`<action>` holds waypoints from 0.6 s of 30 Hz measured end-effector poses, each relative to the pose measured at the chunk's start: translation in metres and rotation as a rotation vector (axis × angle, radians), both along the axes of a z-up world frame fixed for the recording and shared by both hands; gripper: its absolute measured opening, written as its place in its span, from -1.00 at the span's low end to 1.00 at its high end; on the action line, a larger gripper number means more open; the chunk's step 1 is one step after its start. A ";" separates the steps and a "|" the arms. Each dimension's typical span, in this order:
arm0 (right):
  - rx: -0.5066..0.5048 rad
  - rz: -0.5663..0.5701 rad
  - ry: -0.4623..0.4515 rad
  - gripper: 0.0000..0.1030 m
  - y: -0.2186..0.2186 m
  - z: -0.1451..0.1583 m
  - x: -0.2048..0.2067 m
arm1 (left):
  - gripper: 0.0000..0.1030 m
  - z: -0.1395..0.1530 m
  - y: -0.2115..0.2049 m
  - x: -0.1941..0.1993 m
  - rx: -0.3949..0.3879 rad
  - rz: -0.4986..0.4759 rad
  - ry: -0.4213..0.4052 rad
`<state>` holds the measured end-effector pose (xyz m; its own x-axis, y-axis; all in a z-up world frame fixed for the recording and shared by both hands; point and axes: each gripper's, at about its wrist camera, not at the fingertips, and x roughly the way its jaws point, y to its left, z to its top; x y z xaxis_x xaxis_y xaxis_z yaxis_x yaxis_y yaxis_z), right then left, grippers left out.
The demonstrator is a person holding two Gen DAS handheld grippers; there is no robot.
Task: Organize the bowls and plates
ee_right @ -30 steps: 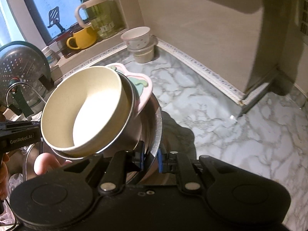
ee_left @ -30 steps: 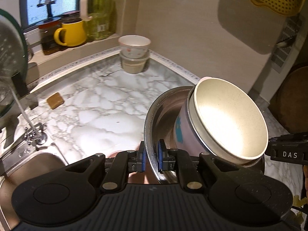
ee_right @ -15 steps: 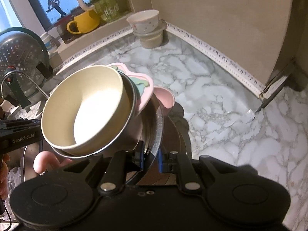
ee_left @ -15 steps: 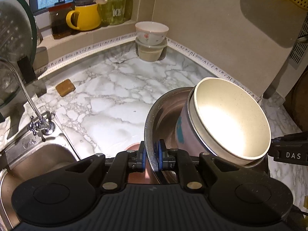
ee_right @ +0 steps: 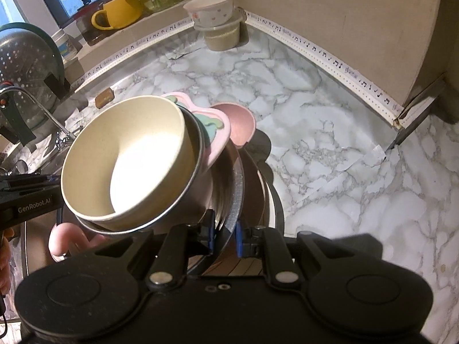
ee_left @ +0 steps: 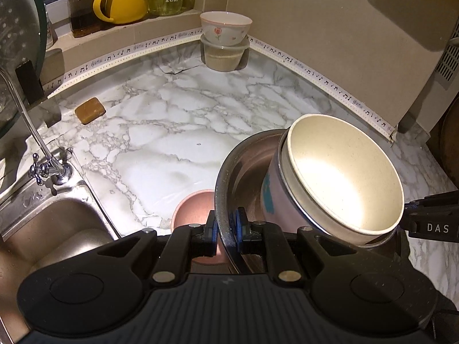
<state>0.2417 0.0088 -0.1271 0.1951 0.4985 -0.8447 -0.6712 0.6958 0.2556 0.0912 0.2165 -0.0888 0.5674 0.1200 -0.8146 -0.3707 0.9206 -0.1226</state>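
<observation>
- The left gripper (ee_left: 225, 230) pinches the rim of a steel bowl (ee_left: 243, 157) low in the frame's centre, its blue pads pressed on either side of the thin metal wall.
- The right gripper (ee_right: 223, 236) pinches the same steel bowl (ee_right: 229, 177) on its opposite rim, bottom centre of its view; so the stack hangs between two thin-edge grips.
- Nested inside, filling the middle right of the left view, sits a cream bowl (ee_left: 344, 172) inside a metal-rimmed cup; a pink plate (ee_right: 212, 132) with a green figure is wedged behind them.
- The stack is tilted, its opening facing the cameras. I judge the main risk is the cream bowl sliding out if the tilt grows.
- A smooth steel rim between small pads could slip or pivot should one hand move faster than the other.
- A pink dish (ee_left: 195, 206) shows below the stack at lower centre; whether it rests on the marble counter (ee_left: 172, 120) I cannot tell. Lowering the stack blindly could knock it.
- Two stacked bowls (ee_left: 225, 40) wait at the upper centre corner, likely the place for the stack.
</observation>
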 end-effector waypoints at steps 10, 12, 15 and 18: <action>-0.009 0.009 0.009 -0.71 0.004 -0.008 0.002 | -0.80 -0.010 0.001 0.002 0.008 0.003 0.011; -0.012 0.010 0.010 -0.71 0.005 -0.009 0.002 | -0.80 -0.012 0.001 0.002 0.007 0.003 0.013; -0.017 0.013 0.007 -0.70 0.006 -0.011 0.001 | -0.80 -0.014 0.001 0.003 0.011 0.002 0.013; -0.017 0.012 0.006 -0.70 0.006 -0.013 0.001 | -0.80 -0.015 -0.001 0.004 0.022 -0.007 0.009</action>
